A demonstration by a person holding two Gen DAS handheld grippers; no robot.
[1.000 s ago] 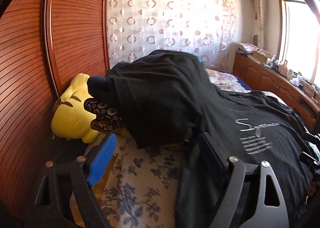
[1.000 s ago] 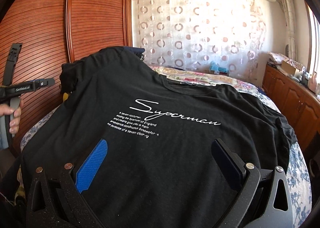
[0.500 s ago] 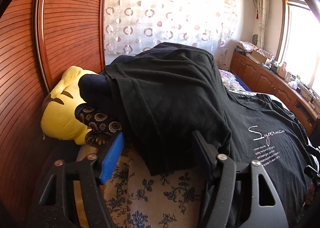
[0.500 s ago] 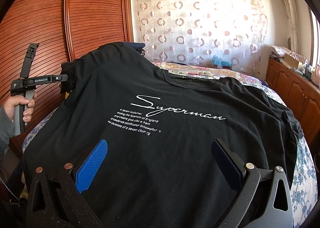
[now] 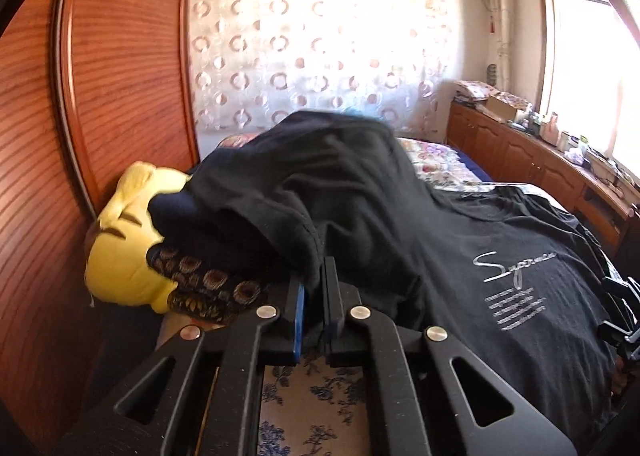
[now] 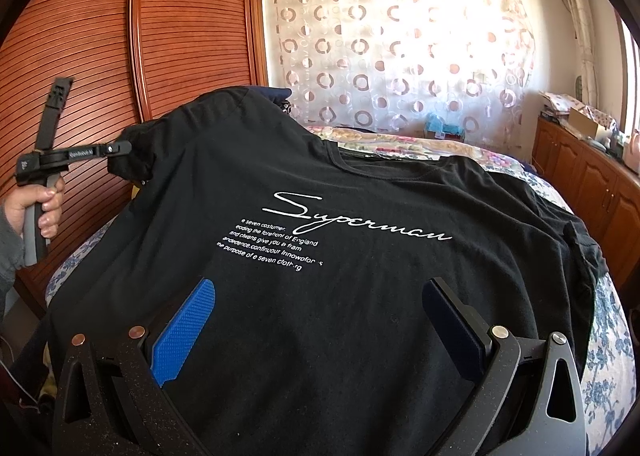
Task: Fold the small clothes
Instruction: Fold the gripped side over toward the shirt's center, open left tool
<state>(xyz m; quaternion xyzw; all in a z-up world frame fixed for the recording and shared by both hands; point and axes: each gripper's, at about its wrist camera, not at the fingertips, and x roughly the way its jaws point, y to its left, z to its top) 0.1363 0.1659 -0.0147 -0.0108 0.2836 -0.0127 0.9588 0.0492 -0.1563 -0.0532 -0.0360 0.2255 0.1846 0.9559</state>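
A black T-shirt (image 6: 360,316) with white "Superman" script lies spread face up on the bed, its left shoulder draped over a heap. In the left wrist view the shirt (image 5: 440,256) fills the right side, and my left gripper (image 5: 316,280) is shut on the hem of its left sleeve (image 5: 288,240). Black cloth shows pinched between the pads. The right wrist view shows that same left gripper (image 6: 120,147) in a hand, holding the sleeve just off the bed. My right gripper (image 6: 320,296) stands open low over the shirt's lower part, with nothing gripped.
A yellow plush toy (image 5: 124,256) and a dark patterned cloth (image 5: 208,288) lie under the sleeve beside the wooden wardrobe (image 5: 120,75). The floral bedsheet (image 5: 312,416) shows below my left gripper. Wooden cabinets (image 6: 592,183) line the right wall under the window.
My left gripper moved forward to the sleeve and shut on its hem, lifting it a little. The right gripper stayed still and open.
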